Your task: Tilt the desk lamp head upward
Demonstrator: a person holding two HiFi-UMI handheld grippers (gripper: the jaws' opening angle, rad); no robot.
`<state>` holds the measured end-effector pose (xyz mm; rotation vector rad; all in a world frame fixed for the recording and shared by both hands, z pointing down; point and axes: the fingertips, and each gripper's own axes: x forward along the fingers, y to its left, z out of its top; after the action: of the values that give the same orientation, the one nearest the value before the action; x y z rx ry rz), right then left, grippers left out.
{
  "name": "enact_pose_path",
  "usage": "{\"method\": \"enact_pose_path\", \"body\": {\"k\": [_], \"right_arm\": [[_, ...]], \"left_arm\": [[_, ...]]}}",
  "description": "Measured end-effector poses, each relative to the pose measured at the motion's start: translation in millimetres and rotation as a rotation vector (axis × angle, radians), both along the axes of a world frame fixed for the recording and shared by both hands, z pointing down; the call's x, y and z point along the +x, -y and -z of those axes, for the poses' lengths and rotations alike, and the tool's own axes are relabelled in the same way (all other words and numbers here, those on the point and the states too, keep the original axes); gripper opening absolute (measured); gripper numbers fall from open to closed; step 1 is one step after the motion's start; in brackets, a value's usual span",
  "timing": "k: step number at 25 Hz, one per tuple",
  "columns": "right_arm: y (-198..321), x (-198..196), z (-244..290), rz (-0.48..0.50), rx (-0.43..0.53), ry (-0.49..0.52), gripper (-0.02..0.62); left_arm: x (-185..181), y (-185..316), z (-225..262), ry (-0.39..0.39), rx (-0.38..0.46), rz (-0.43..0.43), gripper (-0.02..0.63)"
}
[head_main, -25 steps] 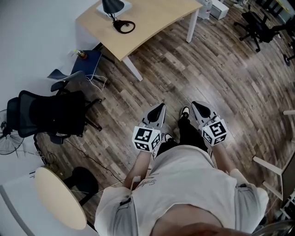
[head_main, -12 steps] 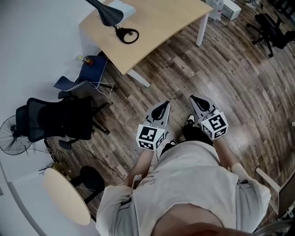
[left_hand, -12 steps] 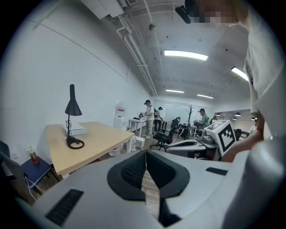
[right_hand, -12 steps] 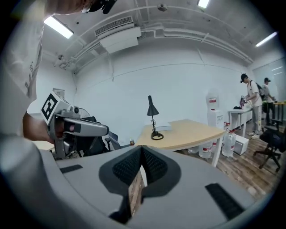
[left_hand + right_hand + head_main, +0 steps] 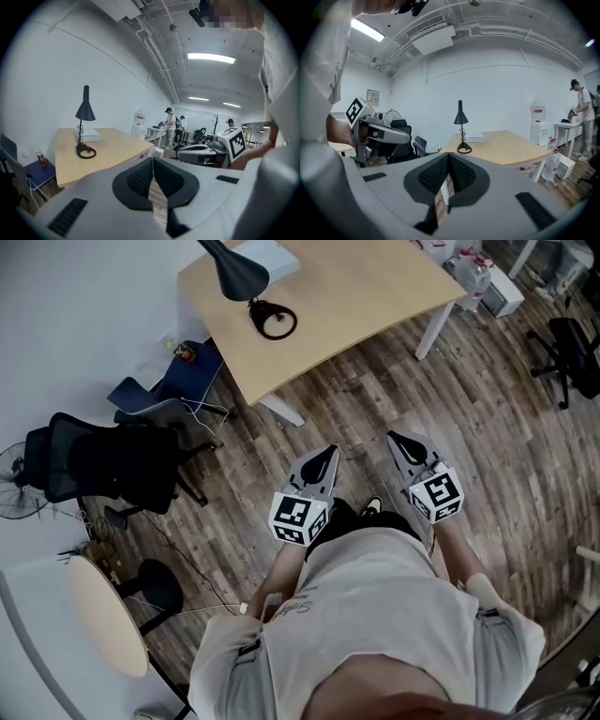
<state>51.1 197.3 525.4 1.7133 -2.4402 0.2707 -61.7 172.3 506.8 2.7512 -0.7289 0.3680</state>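
Note:
A black desk lamp stands at the far left end of a light wooden desk. Its cone head points down over a ring-shaped base. From the left gripper view the lamp is far off to the left; from the right gripper view the lamp stands near the middle. My left gripper and right gripper are held side by side over the wood floor, well short of the desk. Both are shut with nothing between the jaws.
A black office chair and a blue seat stand left of the desk. A round table is at the lower left, a fan by the wall. Water bottles sit past the desk's right leg. People stand far back.
The desk and lamp have shifted lower and rightward in the head view as the person came nearer. Both grippers stay shut, side by side in front of the body.

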Motion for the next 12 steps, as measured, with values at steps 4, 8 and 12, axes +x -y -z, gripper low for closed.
{"method": "enact_pose_path", "body": {"k": [4,8,12], "right_arm": [[31,14,-6,-0.010,-0.019,0.022,-0.005],[68,24,-17,-0.024,-0.043,0.036,-0.005],[101,27,-14,-0.061,-0.063,0.044,-0.005]], "left_arm": [[1,31,-6,0.030,-0.021,0.018,0.015],[8,84,-12,0.022,-0.024,0.031,0.015],[18,128,-7,-0.007,-0.017,0.003,0.015]]}}
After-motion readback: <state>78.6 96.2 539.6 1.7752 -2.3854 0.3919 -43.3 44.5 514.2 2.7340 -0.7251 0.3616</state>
